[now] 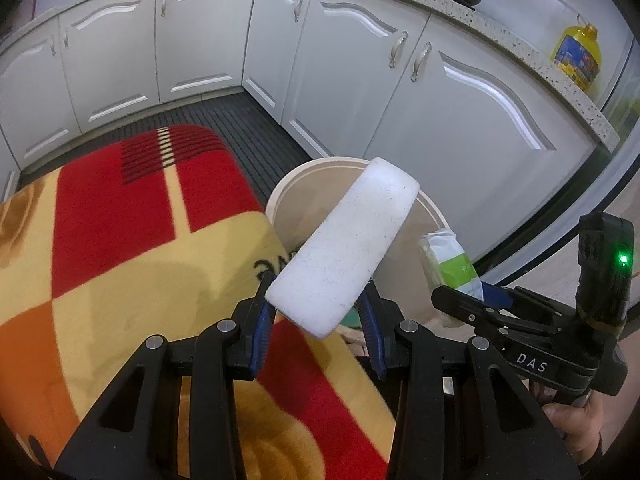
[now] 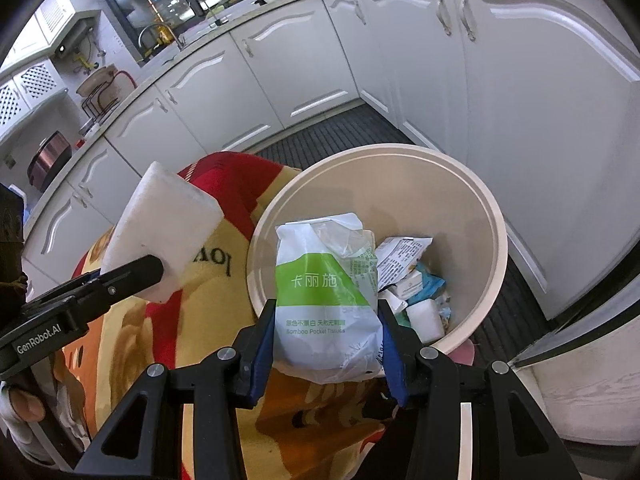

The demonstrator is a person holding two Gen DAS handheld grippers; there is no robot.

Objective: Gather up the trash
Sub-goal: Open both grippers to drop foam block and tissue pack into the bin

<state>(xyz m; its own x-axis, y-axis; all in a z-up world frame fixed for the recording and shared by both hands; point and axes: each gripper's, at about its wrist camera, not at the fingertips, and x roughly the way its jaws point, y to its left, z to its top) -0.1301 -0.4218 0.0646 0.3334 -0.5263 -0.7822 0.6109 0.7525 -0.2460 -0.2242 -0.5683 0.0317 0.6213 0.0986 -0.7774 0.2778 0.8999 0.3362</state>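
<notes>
Left wrist: foam block (image 1: 344, 246) hides most of bin (image 1: 282, 200).

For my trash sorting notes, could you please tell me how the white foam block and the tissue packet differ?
The foam block is plain white, rigid and flat-sided; the tissue packet is crinkled plastic printed green. The left gripper holds the block, the right gripper the packet. Both are clamped between blue pads, near the beige bin.
</notes>
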